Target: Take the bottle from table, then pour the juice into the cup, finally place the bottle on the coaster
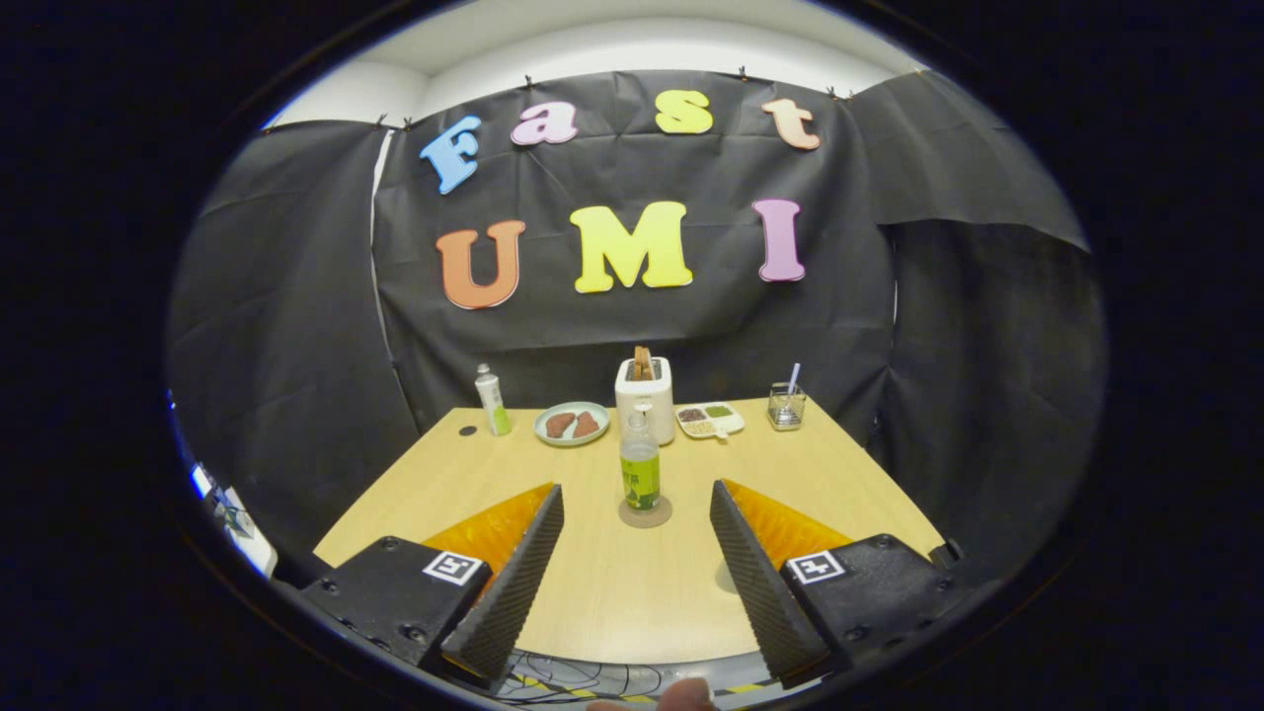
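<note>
A clear bottle (640,472) with a green label and pale juice stands upright on a round brown coaster (664,516) in the middle of the wooden table (602,592). It is just ahead of my gripper (635,491), level with the gap between the fingers. The gripper is open, its fingers spread wide and touching nothing. A glass cup (786,407) with a straw in it stands at the table's far right, well beyond the right finger.
Along the far edge stand a second small bottle (491,400), a green plate (571,424) with food, a white toaster (644,397) holding toast, and a white divided dish (709,420). Cables lie below the near table edge.
</note>
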### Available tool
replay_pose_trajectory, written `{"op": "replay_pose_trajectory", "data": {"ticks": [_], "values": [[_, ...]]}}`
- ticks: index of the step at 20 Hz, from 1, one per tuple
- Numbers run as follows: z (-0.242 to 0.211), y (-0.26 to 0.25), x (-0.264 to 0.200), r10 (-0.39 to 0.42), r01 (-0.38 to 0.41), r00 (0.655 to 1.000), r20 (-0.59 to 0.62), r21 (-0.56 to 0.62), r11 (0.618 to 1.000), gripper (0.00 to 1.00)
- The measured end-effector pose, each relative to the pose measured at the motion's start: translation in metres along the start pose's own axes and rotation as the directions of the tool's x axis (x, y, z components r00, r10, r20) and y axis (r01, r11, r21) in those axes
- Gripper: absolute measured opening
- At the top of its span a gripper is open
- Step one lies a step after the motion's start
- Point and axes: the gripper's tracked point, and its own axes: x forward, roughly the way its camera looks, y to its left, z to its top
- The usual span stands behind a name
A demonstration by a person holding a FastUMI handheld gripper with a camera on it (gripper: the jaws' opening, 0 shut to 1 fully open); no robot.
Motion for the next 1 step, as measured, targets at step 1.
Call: {"op": "replay_pose_trajectory", "data": {"ticks": [1], "values": [[-0.0009,0.0001,0.0019,0.003,-0.003,1.0,-0.002,0.002,1.0,0.97]]}}
